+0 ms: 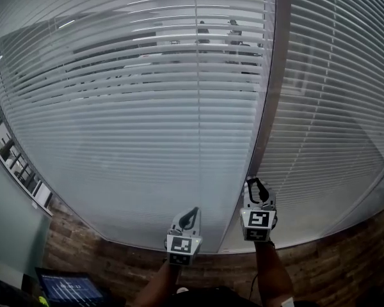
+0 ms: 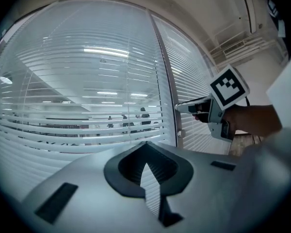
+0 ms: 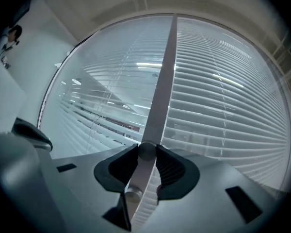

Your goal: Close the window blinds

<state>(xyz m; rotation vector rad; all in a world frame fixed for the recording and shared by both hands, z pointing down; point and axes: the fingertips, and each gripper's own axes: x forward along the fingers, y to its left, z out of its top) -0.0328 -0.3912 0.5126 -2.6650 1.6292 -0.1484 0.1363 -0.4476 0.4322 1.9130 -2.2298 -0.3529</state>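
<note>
On the post (image 1: 269, 107): the right gripper (image 3: 146, 154) has both jaws pinched tight on the upper knob (image 3: 146, 150), low on that post. A lower knob (image 3: 132, 194) sits just beneath, free.
Left of the post: the left gripper (image 2: 146, 147) hangs clear of the glass. Its jaw tips meet with nothing between them, and only slats show through the slit lower down.
Blinds: the left blind (image 1: 134, 107) and right blind (image 1: 333, 107) hang full length either side of the post. The left blind's slats are tilted open enough that a lit office shows through.
Right gripper view only: the grip on the knob, seen close.
Left gripper view only: the right gripper from its side, nose against the post, with the person's hand (image 2: 252, 120) behind it.
Beyond the left blind: people (image 2: 144, 115) standing.
Head view only: a brick wall (image 1: 115, 261) below the blinds, and a screen (image 1: 70, 288) down left of the post.
Writing: black-and-white square markers on each marker cube (image 1: 259, 221). The screen's text is too small to read.
</note>
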